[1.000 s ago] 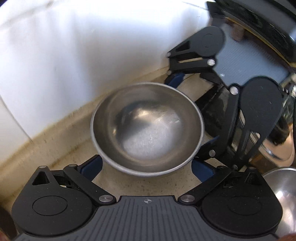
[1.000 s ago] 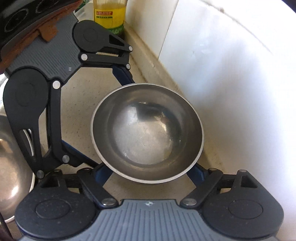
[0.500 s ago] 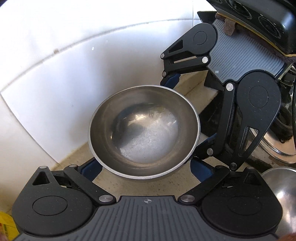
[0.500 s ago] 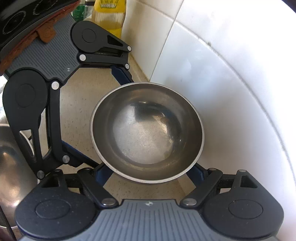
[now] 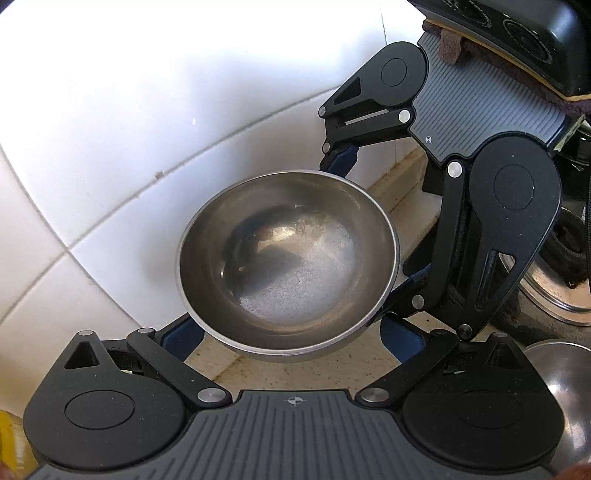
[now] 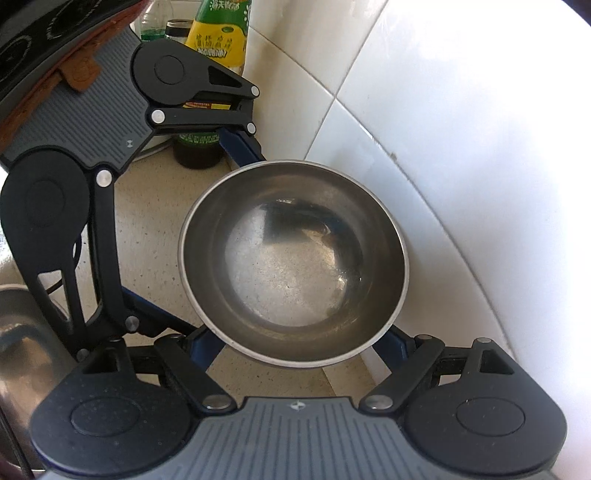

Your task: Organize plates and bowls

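Observation:
A steel bowl hangs upright in the air above the beige counter, next to the white tiled wall. My left gripper clasps it from the near side in the left wrist view, one blue finger on each side below the rim. My right gripper holds it the same way from the opposite side, and shows as the black linkage in the left wrist view. All fingertips are hidden under the bowl. The bowl is empty.
A second steel bowl sits on the counter beside the grippers. A shiny steel disc lies further back. Bottles, one with a yellow label, stand in the corner. White tiles close off one side.
Both grippers have risen with the bowl between them, away from the counter. The wall now fills more of the background and the bottles show further in the right wrist view.

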Tool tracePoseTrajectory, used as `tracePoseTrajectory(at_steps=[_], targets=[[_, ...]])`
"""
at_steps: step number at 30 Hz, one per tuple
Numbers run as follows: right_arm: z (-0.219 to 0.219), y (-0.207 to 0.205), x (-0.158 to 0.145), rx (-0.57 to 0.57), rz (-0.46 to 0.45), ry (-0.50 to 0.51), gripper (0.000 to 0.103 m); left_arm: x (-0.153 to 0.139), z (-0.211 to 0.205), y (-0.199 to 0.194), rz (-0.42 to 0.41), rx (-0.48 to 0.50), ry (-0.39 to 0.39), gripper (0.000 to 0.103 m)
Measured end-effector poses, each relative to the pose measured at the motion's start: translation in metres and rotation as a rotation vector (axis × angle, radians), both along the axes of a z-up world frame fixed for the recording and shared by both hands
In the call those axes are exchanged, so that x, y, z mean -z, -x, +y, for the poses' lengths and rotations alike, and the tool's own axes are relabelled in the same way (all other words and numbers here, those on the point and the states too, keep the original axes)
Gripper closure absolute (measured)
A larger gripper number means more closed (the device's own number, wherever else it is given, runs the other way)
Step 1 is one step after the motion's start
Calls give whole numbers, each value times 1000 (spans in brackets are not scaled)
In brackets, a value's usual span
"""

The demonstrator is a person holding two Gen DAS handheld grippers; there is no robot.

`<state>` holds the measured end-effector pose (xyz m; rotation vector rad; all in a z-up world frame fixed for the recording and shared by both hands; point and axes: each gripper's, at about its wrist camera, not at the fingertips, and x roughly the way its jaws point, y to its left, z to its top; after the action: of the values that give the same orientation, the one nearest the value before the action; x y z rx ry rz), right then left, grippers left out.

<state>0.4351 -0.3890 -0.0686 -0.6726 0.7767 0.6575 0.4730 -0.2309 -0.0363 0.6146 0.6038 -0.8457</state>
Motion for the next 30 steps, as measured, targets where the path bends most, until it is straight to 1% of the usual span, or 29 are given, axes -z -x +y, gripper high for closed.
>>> tracePoseTrajectory(at_steps=[7, 12, 17, 21, 23, 27, 30], targets=[[0, 20, -18, 1, -27, 10, 16, -9, 2, 27, -33, -4, 0, 1], [0, 33, -39, 3, -43, 12, 16, -18, 6, 43, -61, -4, 2, 1], [-2, 44, -46, 4, -55, 12, 16, -24, 9, 63, -84, -4, -1, 1], [-4, 50, -44, 5, -64, 10, 16, -25, 10, 72, -93, -6, 0, 0], [-5, 55, -49, 7, -68, 11, 16, -25, 9, 71, -97, -8, -1, 0], [-5, 61, -52, 7, -76, 14, 16, -28, 10, 83, -105, -6, -1, 0], [-7, 66, -52, 7, -84, 14, 16, -21, 4, 85, -111, -6, -1, 0]])
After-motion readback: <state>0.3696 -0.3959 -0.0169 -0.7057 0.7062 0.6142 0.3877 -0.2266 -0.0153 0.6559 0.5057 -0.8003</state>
